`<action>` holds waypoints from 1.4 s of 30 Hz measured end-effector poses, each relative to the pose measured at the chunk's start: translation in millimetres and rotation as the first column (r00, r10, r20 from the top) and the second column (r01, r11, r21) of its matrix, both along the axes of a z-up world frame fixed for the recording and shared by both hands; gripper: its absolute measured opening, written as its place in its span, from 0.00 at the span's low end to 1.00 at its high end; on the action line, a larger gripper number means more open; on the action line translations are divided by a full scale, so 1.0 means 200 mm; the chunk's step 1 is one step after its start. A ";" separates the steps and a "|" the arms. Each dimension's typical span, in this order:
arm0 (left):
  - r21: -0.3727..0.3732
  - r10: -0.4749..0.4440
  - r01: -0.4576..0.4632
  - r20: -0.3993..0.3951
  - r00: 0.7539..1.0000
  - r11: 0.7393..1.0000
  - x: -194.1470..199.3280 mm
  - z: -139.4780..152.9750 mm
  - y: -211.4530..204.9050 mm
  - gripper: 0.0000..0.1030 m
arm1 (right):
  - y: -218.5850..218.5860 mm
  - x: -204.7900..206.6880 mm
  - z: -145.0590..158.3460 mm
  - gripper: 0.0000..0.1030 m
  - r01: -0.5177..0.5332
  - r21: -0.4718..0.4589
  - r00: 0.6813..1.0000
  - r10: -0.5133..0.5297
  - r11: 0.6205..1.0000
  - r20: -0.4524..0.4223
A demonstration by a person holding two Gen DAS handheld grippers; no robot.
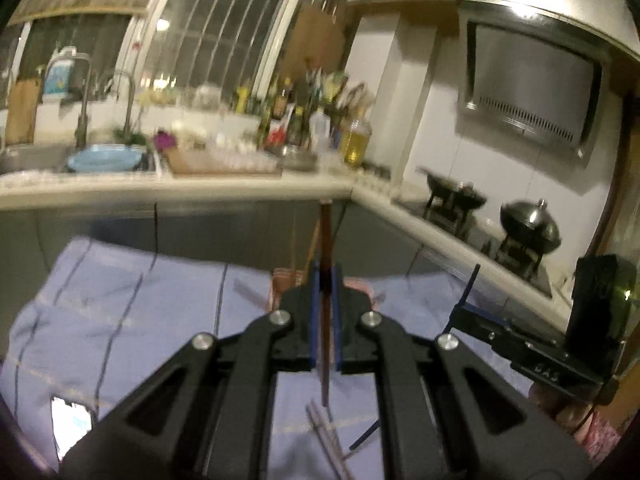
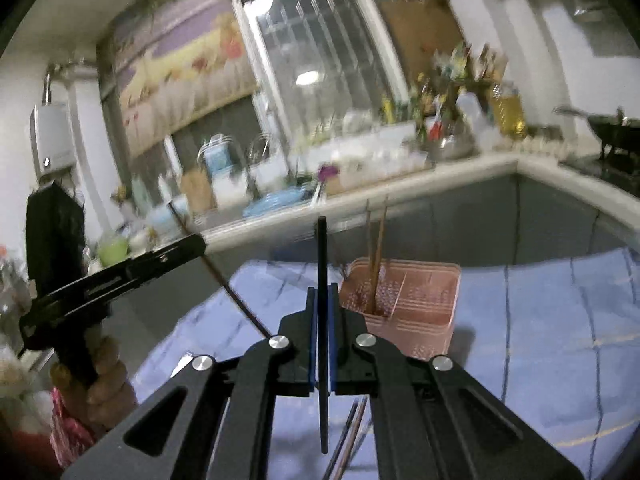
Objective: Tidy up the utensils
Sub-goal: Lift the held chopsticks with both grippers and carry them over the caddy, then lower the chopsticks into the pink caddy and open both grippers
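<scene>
My left gripper (image 1: 326,276) is shut on a brown chopstick (image 1: 326,236) that points up, above the blue cloth and just in front of the pink holder (image 1: 282,280), which it mostly hides. My right gripper (image 2: 322,296) is shut on a dark chopstick (image 2: 322,252), held upright left of the pink utensil holder (image 2: 404,300). Two brown chopsticks (image 2: 376,252) stand in the holder's left compartment. More chopsticks (image 1: 326,428) lie on the cloth beneath the grippers. The left gripper also shows in the right wrist view (image 2: 188,246), and the right gripper in the left wrist view (image 1: 464,300).
A blue checked cloth (image 2: 540,320) covers the table. Behind it runs a kitchen counter (image 1: 180,184) with a sink, a blue basin (image 1: 104,158), bottles and an oil jar (image 1: 356,142). Woks (image 1: 528,224) sit on the stove at the right. A phone (image 1: 70,424) lies at the cloth's left.
</scene>
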State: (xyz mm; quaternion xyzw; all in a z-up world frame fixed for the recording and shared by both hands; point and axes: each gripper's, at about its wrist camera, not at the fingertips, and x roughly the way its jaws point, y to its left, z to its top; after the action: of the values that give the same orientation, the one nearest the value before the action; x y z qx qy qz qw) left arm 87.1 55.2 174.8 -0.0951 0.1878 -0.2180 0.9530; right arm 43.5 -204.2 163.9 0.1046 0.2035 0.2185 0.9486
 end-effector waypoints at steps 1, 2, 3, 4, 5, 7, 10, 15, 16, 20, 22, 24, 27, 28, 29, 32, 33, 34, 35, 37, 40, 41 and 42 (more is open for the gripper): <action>-0.001 0.004 -0.004 0.019 1.000 1.000 0.01 0.05 -0.01 0.04 | -0.02 0.02 0.04 0.04 0.024 0.010 0.999 -0.024 1.000 0.022; 0.000 0.009 -0.009 0.038 0.999 1.000 0.03 0.09 -0.02 0.04 | -0.03 0.04 0.08 0.04 0.047 0.017 0.998 -0.048 0.999 0.040; 0.006 0.019 -0.020 0.065 0.998 1.000 0.05 0.14 -0.05 0.04 | -0.05 0.05 0.12 0.04 0.068 0.023 0.996 -0.069 0.997 0.054; 0.016 0.033 -0.034 0.091 0.995 0.999 0.08 0.17 -0.07 0.04 | -0.06 0.09 0.16 0.05 0.099 0.032 0.992 -0.102 0.995 0.075; 0.023 0.042 -0.045 0.106 0.994 0.999 0.11 0.20 -0.09 0.04 | -0.07 0.13 0.19 0.04 0.122 0.036 0.988 -0.125 0.992 0.089; 0.045 0.077 -0.084 0.140 0.987 0.995 0.18 0.26 -0.15 0.04 | -0.09 0.22 0.24 0.04 0.177 0.048 0.976 -0.182 0.983 0.122; 0.055 0.113 -0.125 0.183 0.977 0.991 0.28 0.28 -0.20 0.04 | -0.11 0.34 0.29 0.04 0.247 0.070 0.953 -0.256 0.966 0.165; 0.081 0.136 -0.150 0.160 0.978 0.985 0.44 0.20 -0.28 0.04 | -0.11 0.56 0.22 0.04 0.277 0.087 0.944 -0.288 0.957 0.159; 0.091 0.137 -0.152 0.149 0.979 0.984 0.48 0.17 -0.29 0.04 | -0.11 0.61 0.19 0.04 0.273 0.085 0.949 -0.283 0.958 0.142; 0.118 0.134 -0.147 0.113 0.985 0.982 0.57 0.06 -0.32 0.04 | -0.09 0.74 0.06 0.05 0.232 0.063 0.969 -0.236 0.971 0.077; 0.140 0.129 -0.141 0.091 0.987 0.980 0.61 -0.01 -0.33 0.04 | -0.07 0.76 0.01 0.05 0.213 0.038 0.975 -0.214 0.976 0.051; 0.162 0.113 -0.119 0.044 0.993 0.980 0.65 -0.08 -0.35 0.04 | -0.05 0.78 -0.06 0.05 0.177 0.006 0.984 -0.177 0.984 0.007; 0.191 0.101 -0.091 -0.048 0.994 0.977 0.69 -0.20 -0.37 0.05 | -0.02 0.78 -0.13 0.05 0.125 -0.018 0.989 -0.126 0.992 -0.072; 0.197 0.099 -0.084 -0.066 0.993 0.977 0.69 -0.22 -0.37 0.05 | 0.00 0.77 -0.15 0.06 0.108 -0.021 0.990 -0.109 0.994 -0.090; 0.203 0.097 -0.078 -0.081 0.992 0.976 0.69 -0.24 -0.38 0.06 | 0.00 0.76 -0.17 0.06 0.089 -0.023 0.990 -0.091 0.996 -0.109; 0.191 0.096 -0.076 -0.101 0.990 0.979 0.64 -0.27 -0.35 0.12 | 0.02 0.68 -0.18 0.07 0.066 -0.010 0.992 -0.067 0.998 -0.110; 0.181 0.097 -0.078 -0.099 0.990 0.980 0.61 -0.25 -0.33 0.13 | 0.02 0.67 -0.18 0.07 0.064 -0.003 0.992 -0.064 0.998 -0.108; 0.173 0.098 -0.081 -0.094 0.991 0.982 0.59 -0.24 -0.32 0.15 | 0.01 0.63 -0.18 0.07 0.059 0.009 0.993 -0.057 0.998 -0.107; 0.159 0.101 -0.087 -0.084 0.991 0.983 0.55 -0.22 -0.30 0.18 | 0.01 0.61 -0.17 0.07 0.054 0.020 0.993 -0.052 0.998 -0.106; 0.137 0.110 -0.101 -0.063 0.992 0.985 0.47 -0.19 -0.26 0.20 | -0.01 0.54 -0.16 0.08 0.053 0.050 0.994 -0.048 0.997 -0.103; 0.108 0.119 -0.116 -0.029 0.992 0.987 0.33 -0.13 -0.21 0.22 | -0.02 0.45 -0.13 0.08 0.051 0.080 0.995 -0.043 0.996 -0.091; 0.100 0.124 -0.122 -0.016 0.992 0.987 0.28 -0.12 -0.19 0.22 | -0.03 0.42 -0.13 0.08 0.051 0.085 0.995 -0.044 0.995 -0.086; 0.094 0.132 -0.132 0.004 0.991 0.987 0.20 -0.11 -0.16 0.22 | -0.03 0.38 -0.12 0.08 0.051 0.092 0.996 -0.044 0.994 -0.077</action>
State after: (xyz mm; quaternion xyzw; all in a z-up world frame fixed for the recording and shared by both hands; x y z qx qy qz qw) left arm 128.0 23.8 152.6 -0.0627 0.1923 -0.1452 0.9685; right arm 119.8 -210.4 140.0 0.1619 0.2259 0.2012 0.9393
